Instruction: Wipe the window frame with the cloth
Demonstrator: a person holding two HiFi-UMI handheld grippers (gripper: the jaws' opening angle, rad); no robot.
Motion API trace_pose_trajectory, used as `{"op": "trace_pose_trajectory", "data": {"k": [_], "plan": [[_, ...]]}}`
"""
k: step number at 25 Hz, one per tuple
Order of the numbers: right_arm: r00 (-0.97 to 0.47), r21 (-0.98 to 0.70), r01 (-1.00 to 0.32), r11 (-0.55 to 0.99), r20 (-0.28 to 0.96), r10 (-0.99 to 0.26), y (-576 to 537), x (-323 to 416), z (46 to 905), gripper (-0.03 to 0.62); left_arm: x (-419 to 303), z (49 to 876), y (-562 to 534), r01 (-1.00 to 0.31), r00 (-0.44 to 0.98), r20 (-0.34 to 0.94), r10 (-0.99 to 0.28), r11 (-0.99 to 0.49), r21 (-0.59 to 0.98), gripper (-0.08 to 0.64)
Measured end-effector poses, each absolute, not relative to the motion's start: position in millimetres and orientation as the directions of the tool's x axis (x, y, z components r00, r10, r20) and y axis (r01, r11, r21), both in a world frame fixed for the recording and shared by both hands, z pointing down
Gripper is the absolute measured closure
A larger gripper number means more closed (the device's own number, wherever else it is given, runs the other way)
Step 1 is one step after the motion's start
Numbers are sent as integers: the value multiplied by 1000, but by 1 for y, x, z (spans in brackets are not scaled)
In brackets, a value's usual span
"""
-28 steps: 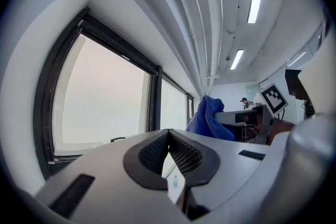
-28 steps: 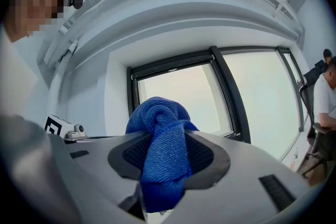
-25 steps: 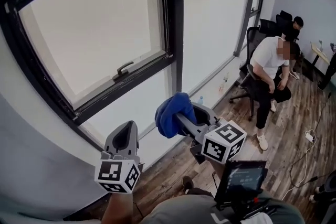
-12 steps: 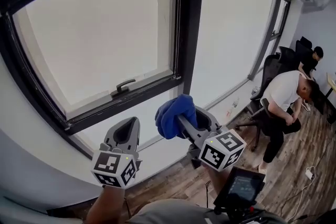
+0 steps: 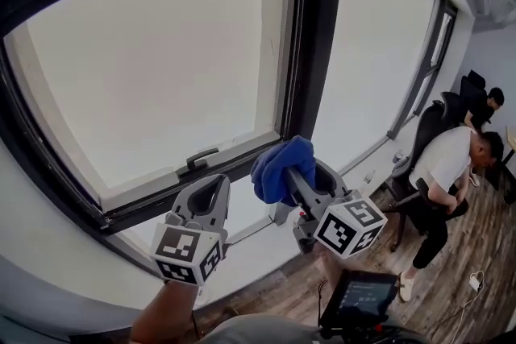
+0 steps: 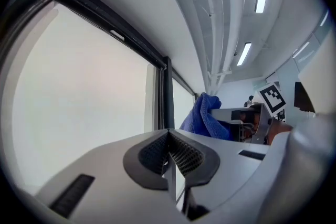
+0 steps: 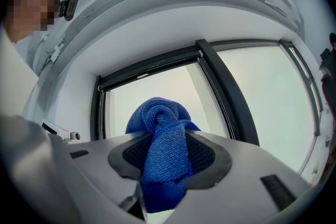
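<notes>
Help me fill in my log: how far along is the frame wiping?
Done: the cloth is picked up, clamped in the right gripper. In hand: it is held up toward the window frame, apparently short of touching it. Left: the wiping itself; no contact with the frame shows yet. The left gripper is shut and empty.

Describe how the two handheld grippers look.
The left gripper and the right gripper are both light grey moulded plastic with rounded, looped bodies. Each carries a white cube at its rear, printed with black square markers. The gripping pads are dark and finely ribbed.
</notes>
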State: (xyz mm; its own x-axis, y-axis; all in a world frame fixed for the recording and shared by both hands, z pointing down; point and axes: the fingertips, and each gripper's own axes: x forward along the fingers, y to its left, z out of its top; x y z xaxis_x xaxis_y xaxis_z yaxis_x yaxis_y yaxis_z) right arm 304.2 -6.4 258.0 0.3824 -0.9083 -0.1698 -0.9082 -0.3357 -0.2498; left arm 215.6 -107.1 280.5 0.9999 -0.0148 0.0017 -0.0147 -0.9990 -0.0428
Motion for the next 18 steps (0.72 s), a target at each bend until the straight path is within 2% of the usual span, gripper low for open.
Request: {"op": "trace_pose_trajectory", "data": {"k": [9, 18], "plan": [[436, -261, -884, -387, -163, -885, -83, 343, 237, 422, 259, 247, -178, 80, 996, -31, 81, -996, -47, 551], [441, -269, -883, -385, -193, -876, -104, 406, 199, 422, 310, 216, -206, 81, 992, -92, 85, -996, -49, 551]]}}
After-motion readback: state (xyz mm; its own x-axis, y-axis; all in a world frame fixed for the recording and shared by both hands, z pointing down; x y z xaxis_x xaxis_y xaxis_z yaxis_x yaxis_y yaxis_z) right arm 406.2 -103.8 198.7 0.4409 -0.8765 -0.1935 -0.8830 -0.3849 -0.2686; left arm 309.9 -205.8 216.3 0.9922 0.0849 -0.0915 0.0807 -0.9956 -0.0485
